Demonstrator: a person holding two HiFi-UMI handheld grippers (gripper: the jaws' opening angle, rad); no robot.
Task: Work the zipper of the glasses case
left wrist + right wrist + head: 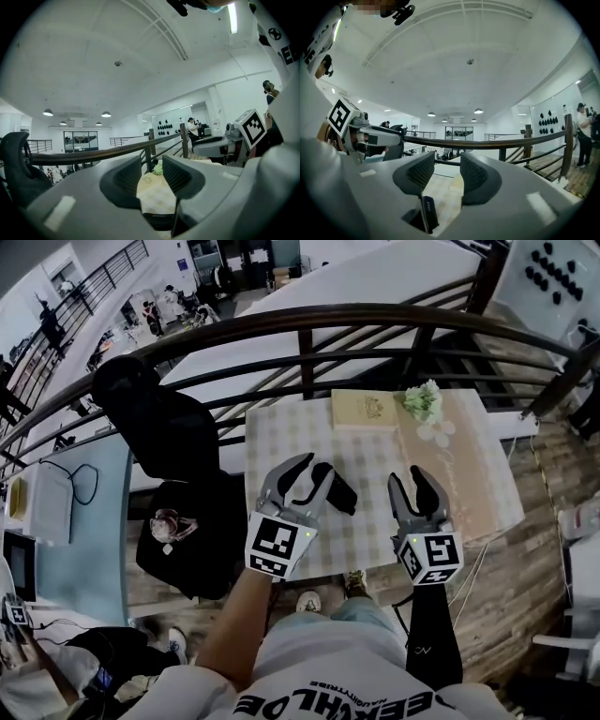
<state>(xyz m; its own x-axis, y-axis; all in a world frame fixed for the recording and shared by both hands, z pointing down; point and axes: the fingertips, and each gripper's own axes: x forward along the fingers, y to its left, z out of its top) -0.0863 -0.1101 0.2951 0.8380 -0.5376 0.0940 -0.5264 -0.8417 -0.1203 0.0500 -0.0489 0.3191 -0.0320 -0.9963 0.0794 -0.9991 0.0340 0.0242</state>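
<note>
**Case [336, 489] zipper: hazards at approach**

Position: the case lies flat on the checked table [281, 432], toward its near edge. It sits just below and beside the left gripper [314, 471]. Whether the two touch cannot be told from where I stand. The left gripper view shows the case's dark end [157, 221] low between that gripper's jaws. The right gripper view shows it low and to the left, outside the jaws.

Gripper state: both the left gripper and the right gripper [412, 480] have their jaws spread, and neither grasps anything.

Hazards:
1. Nothing pins the case down. A pull on the zipper by one gripper alone would probably drag the whole case across the cloth, perhaps off the near edge.
2. No view shows the pull tab. Closing blind risks pinching the shell or the cloth instead.
3. The grippers hang near each other and could knock together over so small a target.

Appearance: black, oblong, with rounded ends and a matte finish. There is pale print on one edge, too small to read. Whether the case is zipped or unzipped cannot be told.
</note>
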